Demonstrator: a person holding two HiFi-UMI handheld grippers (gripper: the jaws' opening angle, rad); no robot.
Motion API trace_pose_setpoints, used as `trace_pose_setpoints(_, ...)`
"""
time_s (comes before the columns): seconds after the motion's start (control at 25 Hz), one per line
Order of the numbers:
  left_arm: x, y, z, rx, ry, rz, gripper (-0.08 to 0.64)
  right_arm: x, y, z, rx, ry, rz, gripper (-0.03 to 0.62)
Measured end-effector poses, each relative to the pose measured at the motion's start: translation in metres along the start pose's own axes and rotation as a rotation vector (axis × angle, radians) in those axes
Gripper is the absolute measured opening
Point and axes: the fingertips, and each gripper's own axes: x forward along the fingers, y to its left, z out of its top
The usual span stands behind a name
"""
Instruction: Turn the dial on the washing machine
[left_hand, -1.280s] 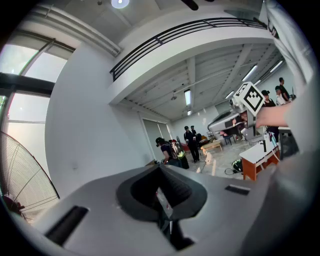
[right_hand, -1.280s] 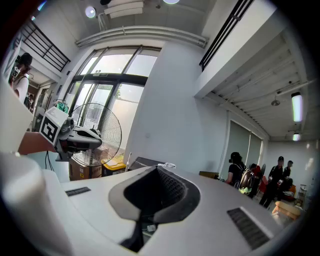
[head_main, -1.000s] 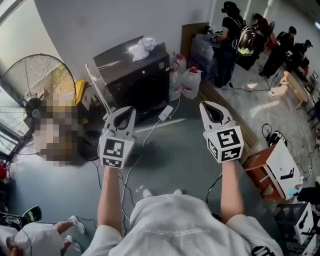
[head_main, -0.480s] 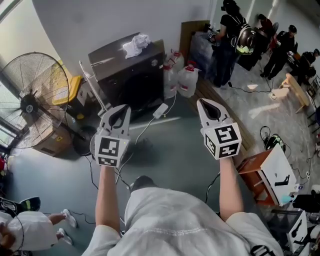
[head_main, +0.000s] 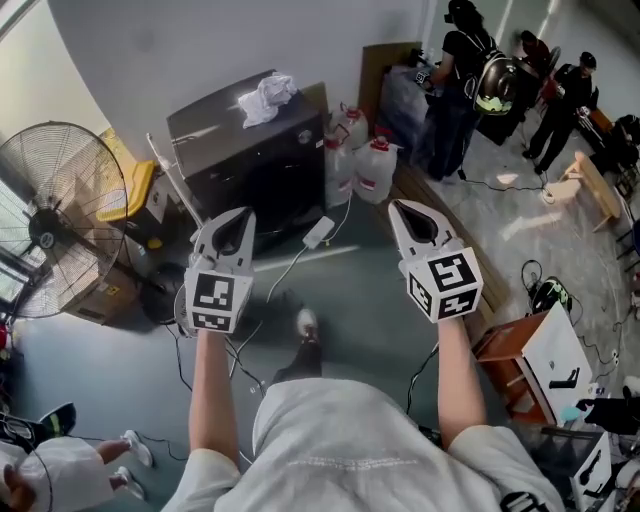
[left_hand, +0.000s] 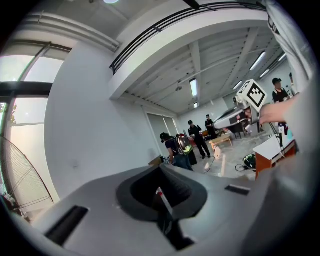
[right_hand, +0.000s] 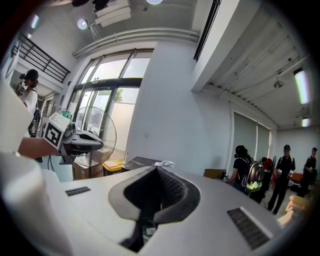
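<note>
The washing machine (head_main: 250, 150) is a dark box against the grey wall, ahead of me and slightly left, with a crumpled white cloth (head_main: 263, 98) on its lid. I cannot make out its dial from here. My left gripper (head_main: 238, 220) and right gripper (head_main: 411, 208) are both held up over the floor, well short of the machine, jaws shut and empty. The right gripper view shows the machine's lid (right_hand: 142, 161) far off past the shut jaws, with the left gripper (right_hand: 82, 139) at its left.
A big floor fan (head_main: 55, 215) and a yellow box (head_main: 130, 190) stand left of the machine. Water jugs (head_main: 375, 165) sit at its right. A power strip and cables (head_main: 318, 235) trail across the floor. People (head_main: 470, 70) stand at the back right; an orange-and-white table (head_main: 545, 350) is at the right.
The person has stepped forward: a foot now shows on the floor, and the washing machine and fan have slid left in the head view. Both grippers stay shut and level.
</note>
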Motion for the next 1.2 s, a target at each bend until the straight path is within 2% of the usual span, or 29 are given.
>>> trace_pose_setpoints(0.16,0.05,0.034,-0.014,-0.031,-0.007,0.012,0.015,0.055,-0.026,0.002,-0.005,0.014,-0.014,0.015)
trace_pose_setpoints(0.28,0.086,0.059,-0.022,-0.021,0.002,0.014,0.015,0.101,-0.04,0.009,-0.018,0.029,-0.005,0.015)
trace_pose_setpoints(0.48,0.137,0.111,-0.041,-0.042,0.015,0.022,0.015,0.174,-0.052,0.024,-0.037,0.006,0.019,0.014)
trace_pose_setpoints(0.6,0.166,0.136,-0.057,-0.059,0.027,0.018,0.015,0.216,-0.053,0.02,-0.042,0.019,0.033,0.014)
trace_pose_setpoints(0.8,0.206,0.165,-0.079,-0.078,0.047,0.007,0.015,0.273,-0.062,0.021,0.014,-0.004,0.036,0.015)
trace_pose_setpoints(1.0,0.229,0.187,-0.1,-0.115,0.083,0.023,0.015,0.324,-0.069,0.0,0.025,0.06,0.081,0.019)
trace_pose_setpoints(1.12,0.235,0.196,-0.115,-0.145,0.121,0.047,0.015,0.354,-0.069,-0.02,0.065,0.113,0.146,0.123)
trace_pose_setpoints(1.2,0.238,0.197,-0.126,-0.159,0.151,0.061,0.015,0.373,-0.068,-0.034,0.08,0.142,0.185,0.145)
